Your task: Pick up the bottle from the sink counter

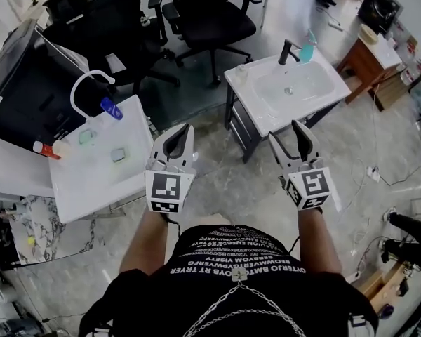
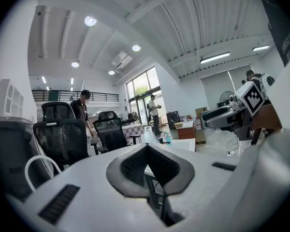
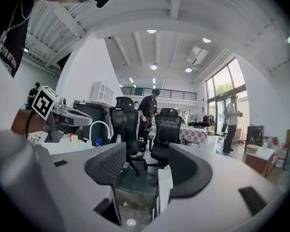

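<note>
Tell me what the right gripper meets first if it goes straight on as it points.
Probably the near corner of the white sink unit, seen between the right gripper's open jaws; beyond stand black office chairs. Depth is unclear.

My left gripper [image 1: 184, 129] sits centre-left, jaws pressed together. My right gripper [image 1: 292, 133] sits centre-right, jaws apart, gripping nothing. Left forearm [image 1: 142, 243] and right forearm [image 1: 317, 239] run up from the lower middle, side by side, the grippers pointing toward the top.

Black tee [image 1: 240, 257] w/ white print, prob. metal chain [image 1: 221, 299]; left tongs [image 1: 180, 133], right tongs [image 1: 288, 132] white, black pads [image 3: 108, 162], 2 marker cubes [image 1: 170, 190].
</note>
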Demonstrator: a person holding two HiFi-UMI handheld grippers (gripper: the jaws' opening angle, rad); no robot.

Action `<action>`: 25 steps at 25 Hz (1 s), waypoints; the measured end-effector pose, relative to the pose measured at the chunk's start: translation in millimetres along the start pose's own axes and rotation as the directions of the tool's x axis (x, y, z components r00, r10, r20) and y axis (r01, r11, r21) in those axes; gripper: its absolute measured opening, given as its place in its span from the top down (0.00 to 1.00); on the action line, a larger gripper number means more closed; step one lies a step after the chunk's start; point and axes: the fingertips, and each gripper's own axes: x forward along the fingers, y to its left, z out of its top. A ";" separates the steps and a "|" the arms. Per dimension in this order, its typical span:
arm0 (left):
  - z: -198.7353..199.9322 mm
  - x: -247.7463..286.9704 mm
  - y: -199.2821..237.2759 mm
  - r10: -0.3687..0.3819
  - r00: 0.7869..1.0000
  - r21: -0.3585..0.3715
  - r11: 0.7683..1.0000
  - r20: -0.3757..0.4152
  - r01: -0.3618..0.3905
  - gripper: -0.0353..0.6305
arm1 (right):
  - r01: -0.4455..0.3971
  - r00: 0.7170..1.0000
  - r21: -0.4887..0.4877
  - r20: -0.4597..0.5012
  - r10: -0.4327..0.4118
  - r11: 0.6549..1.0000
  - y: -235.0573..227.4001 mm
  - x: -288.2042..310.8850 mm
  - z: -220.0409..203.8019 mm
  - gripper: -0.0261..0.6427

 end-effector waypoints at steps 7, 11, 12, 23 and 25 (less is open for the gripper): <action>19.0 28.6 24.7 -0.048 0.998 0.026 0.999 0.031 0.048 0.94 | 0.015 1.000 0.066 0.002 -0.015 0.998 -5.0 19.6 15.3 0.57; 20.7 42.7 20.6 -0.077 0.996 0.015 0.997 0.035 0.076 0.94 | 0.042 0.999 0.083 -0.006 -0.042 0.996 -17.2 15.5 17.3 0.56; 20.4 45.2 17.9 -0.084 0.996 0.011 0.996 0.035 0.084 0.94 | 0.050 0.999 0.085 -0.009 -0.049 0.995 -20.8 14.0 16.7 0.56; 28.5 83.8 7.5 -0.097 0.995 0.036 0.995 0.025 0.096 0.94 | 0.056 0.998 0.107 -0.008 -0.056 0.993 -68.1 32.6 9.1 0.56; 27.2 95.0 13.0 -0.085 0.996 0.035 0.996 0.014 0.085 0.94 | 0.025 1.000 0.136 0.000 -0.025 0.990 -72.9 46.7 9.0 0.56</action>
